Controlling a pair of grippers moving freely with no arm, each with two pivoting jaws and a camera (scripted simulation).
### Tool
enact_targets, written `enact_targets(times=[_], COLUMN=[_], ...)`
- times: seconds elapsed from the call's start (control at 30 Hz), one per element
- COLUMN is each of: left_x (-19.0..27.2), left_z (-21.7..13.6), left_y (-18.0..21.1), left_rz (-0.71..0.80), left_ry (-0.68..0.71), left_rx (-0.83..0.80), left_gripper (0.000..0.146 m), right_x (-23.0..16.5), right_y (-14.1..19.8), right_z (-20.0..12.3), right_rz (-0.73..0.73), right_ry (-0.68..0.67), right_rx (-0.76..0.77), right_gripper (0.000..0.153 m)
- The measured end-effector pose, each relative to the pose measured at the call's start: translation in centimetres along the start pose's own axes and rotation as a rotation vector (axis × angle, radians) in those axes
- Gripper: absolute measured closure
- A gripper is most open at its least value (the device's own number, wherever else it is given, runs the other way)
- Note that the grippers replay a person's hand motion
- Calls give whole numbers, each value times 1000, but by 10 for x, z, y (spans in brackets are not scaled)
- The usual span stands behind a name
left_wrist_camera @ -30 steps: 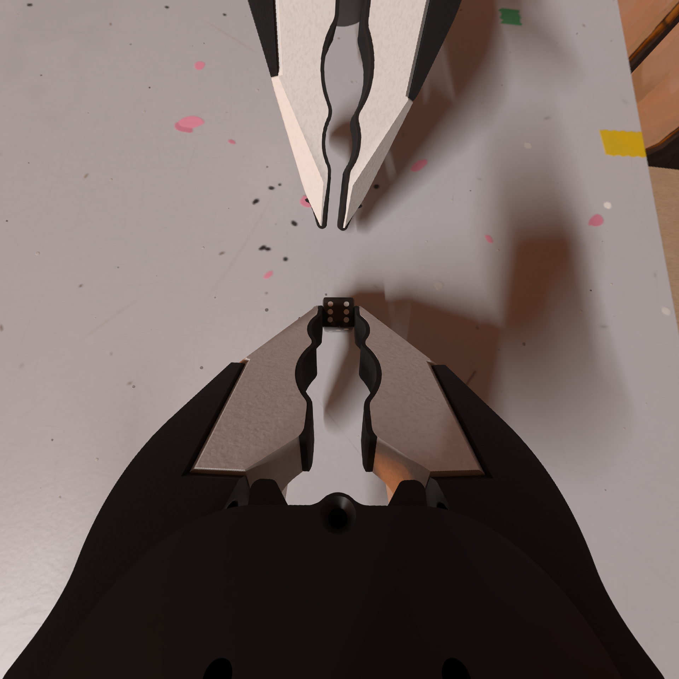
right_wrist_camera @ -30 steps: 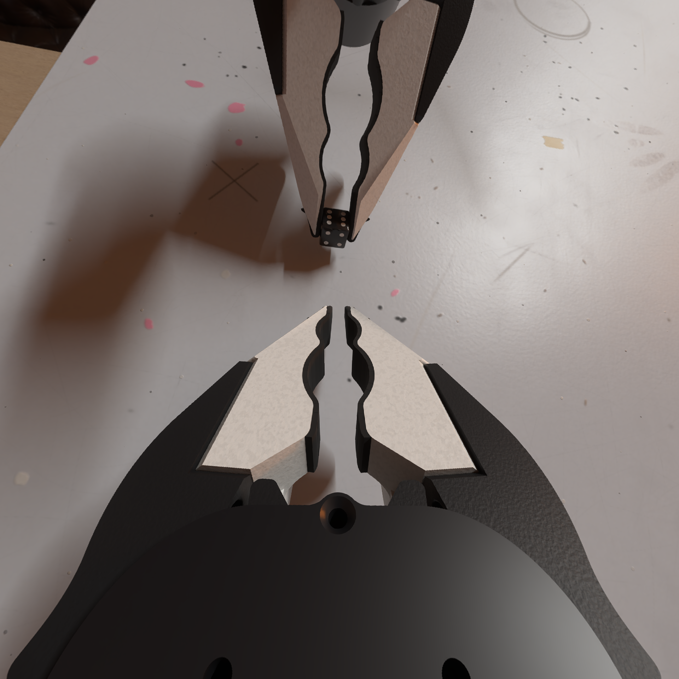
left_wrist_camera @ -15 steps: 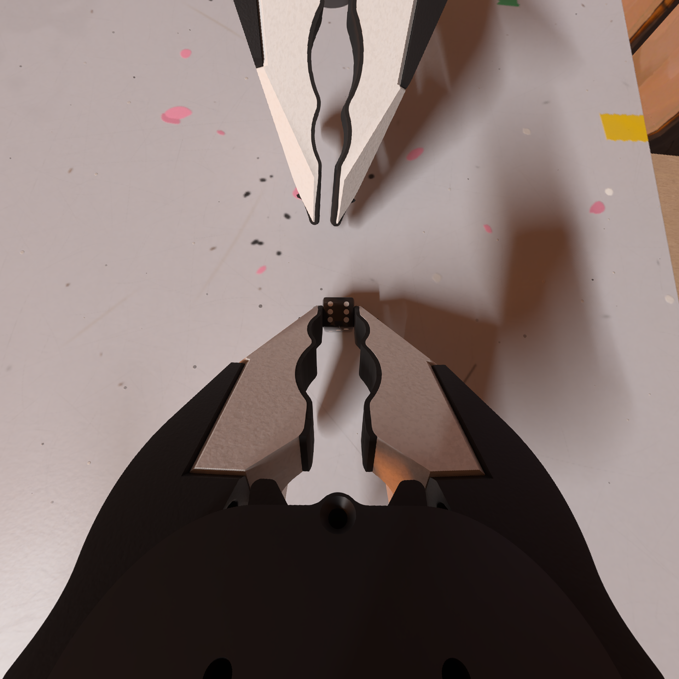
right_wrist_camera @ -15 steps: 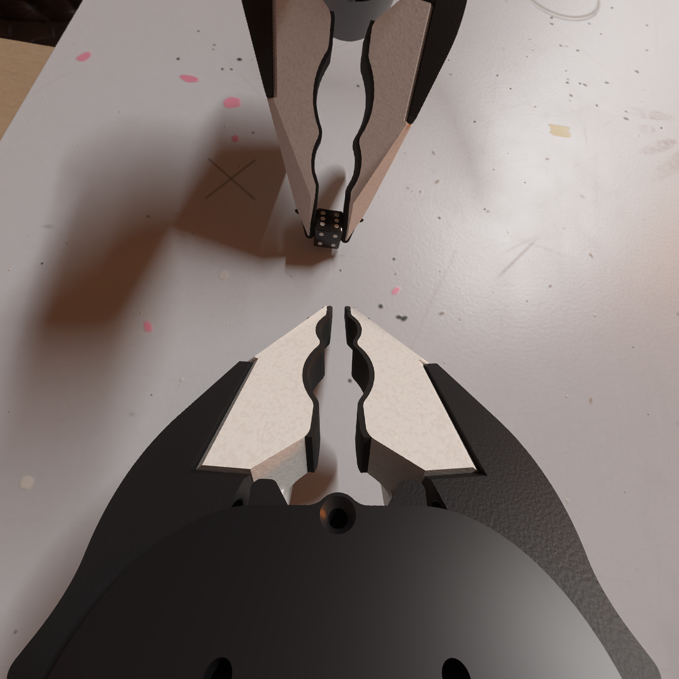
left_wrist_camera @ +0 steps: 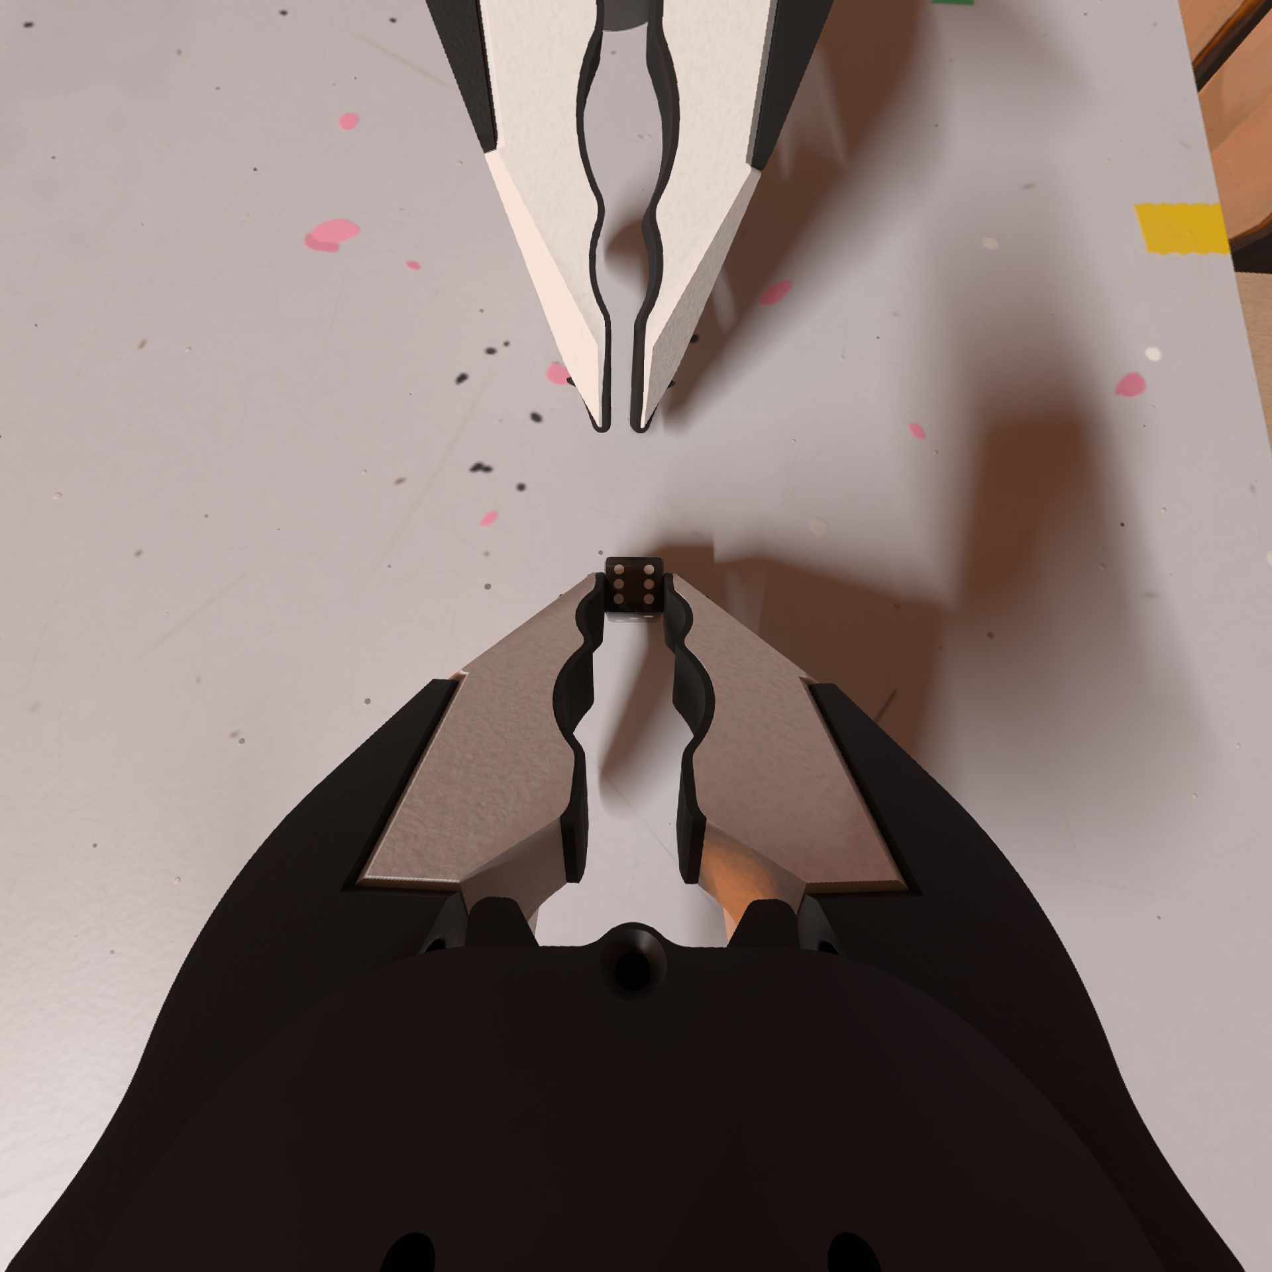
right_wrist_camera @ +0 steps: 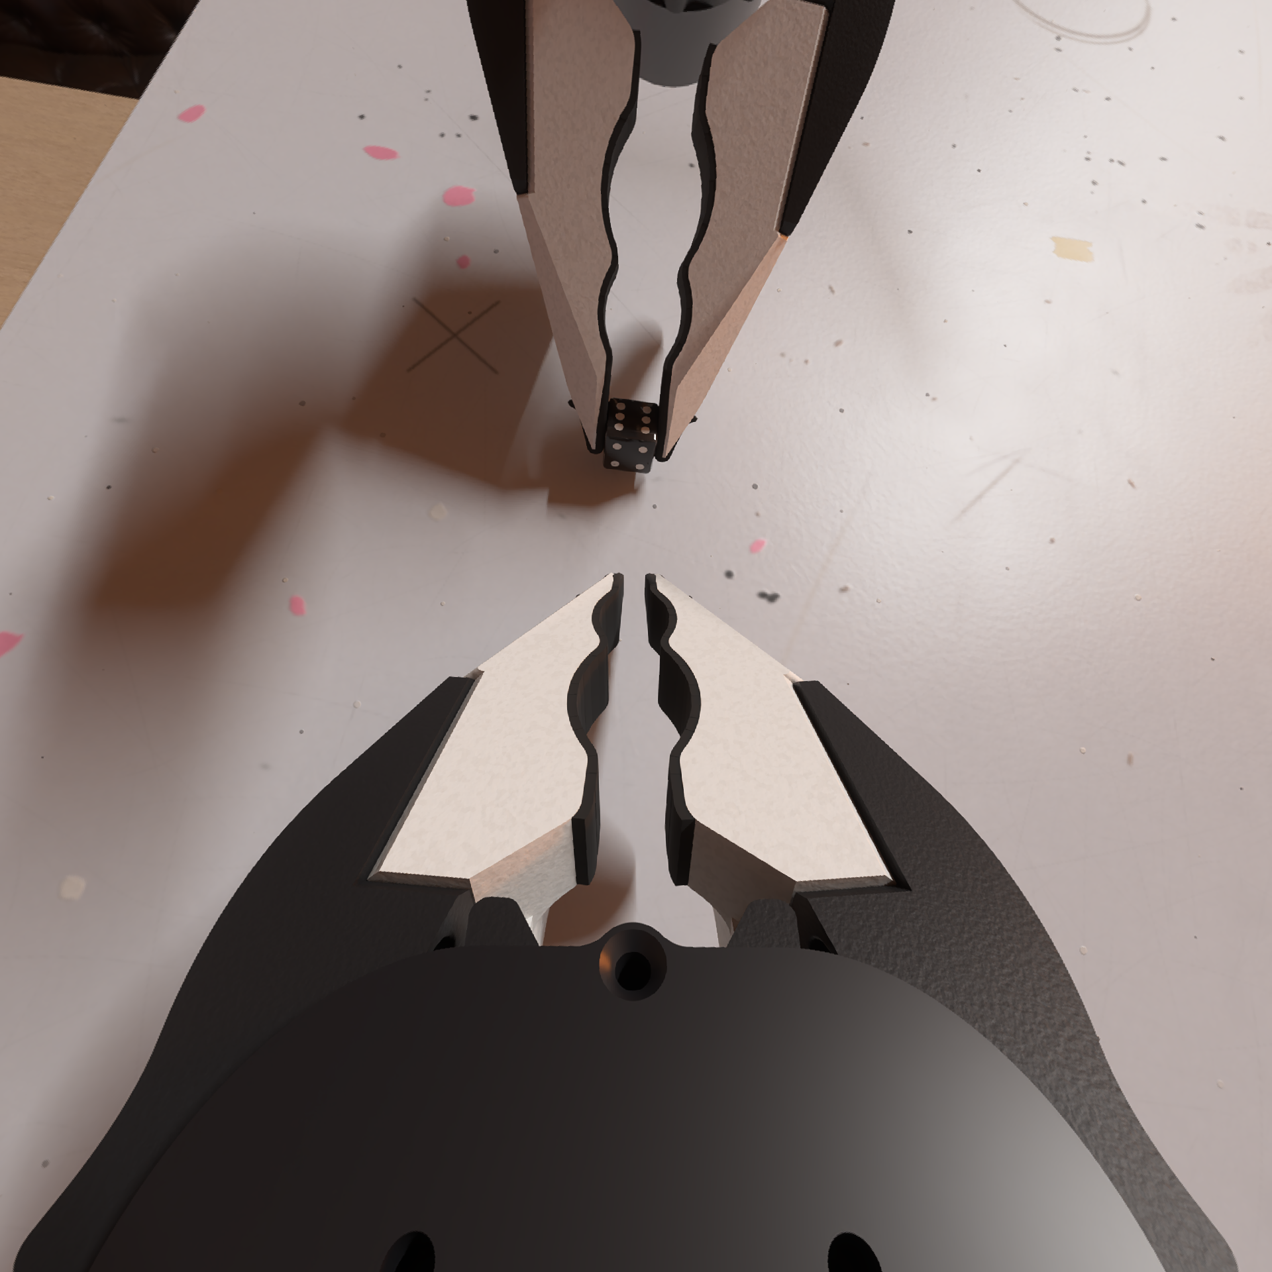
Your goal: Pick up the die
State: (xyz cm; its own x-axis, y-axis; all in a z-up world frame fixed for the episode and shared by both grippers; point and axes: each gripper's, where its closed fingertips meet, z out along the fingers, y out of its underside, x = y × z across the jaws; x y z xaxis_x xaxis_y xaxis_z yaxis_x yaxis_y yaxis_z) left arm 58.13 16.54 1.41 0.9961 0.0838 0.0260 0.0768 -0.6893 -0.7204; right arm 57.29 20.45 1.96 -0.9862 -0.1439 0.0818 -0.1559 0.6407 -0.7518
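A small black die (left_wrist_camera: 633, 585) with pale pips is clamped between the fingertips of my left gripper (left_wrist_camera: 633, 579), which is shut on it low over the grey table (left_wrist_camera: 206, 619). In the right wrist view the die (right_wrist_camera: 628, 440) shows pinched at the tips of the left gripper (right_wrist_camera: 628, 449), with its shadow close beneath; I cannot tell whether it touches the table. My right gripper (right_wrist_camera: 633, 579) faces it from a short way off, empty, its jaws almost together. It also shows at the top of the left wrist view (left_wrist_camera: 621, 427).
The table is speckled with pink and black paint spots. A pencilled cross (right_wrist_camera: 454, 337) lies to the left of the die. Yellow tape (left_wrist_camera: 1180, 228) sits near the table's right edge, with a wooden floor (left_wrist_camera: 1239, 103) beyond it.
The die stays clamped in the left gripper. Both views have shifted slightly against the table marks, and the grippers have drifted a little sideways relative to each other.
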Motion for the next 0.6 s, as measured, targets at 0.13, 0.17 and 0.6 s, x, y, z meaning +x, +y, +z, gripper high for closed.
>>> enact_targets(times=[0.13, 0.17, 0.6], left_x=[0, 1, 5], left_z=[0, -1, -7], left_y=[-1, -1, -15], left_rz=[-5, -4, 102], left_ry=[6, 4, -18], left_rx=[33, 47, 190], left_gripper=[130, 130, 130], right_x=[1, 1, -2], right_y=[-1, -1, -6], right_z=[1, 1, 3], right_rz=[-3, -5, -44], right_ry=[12, 17, 41], right_rx=[10, 13, 62], right_gripper=[147, 147, 147])
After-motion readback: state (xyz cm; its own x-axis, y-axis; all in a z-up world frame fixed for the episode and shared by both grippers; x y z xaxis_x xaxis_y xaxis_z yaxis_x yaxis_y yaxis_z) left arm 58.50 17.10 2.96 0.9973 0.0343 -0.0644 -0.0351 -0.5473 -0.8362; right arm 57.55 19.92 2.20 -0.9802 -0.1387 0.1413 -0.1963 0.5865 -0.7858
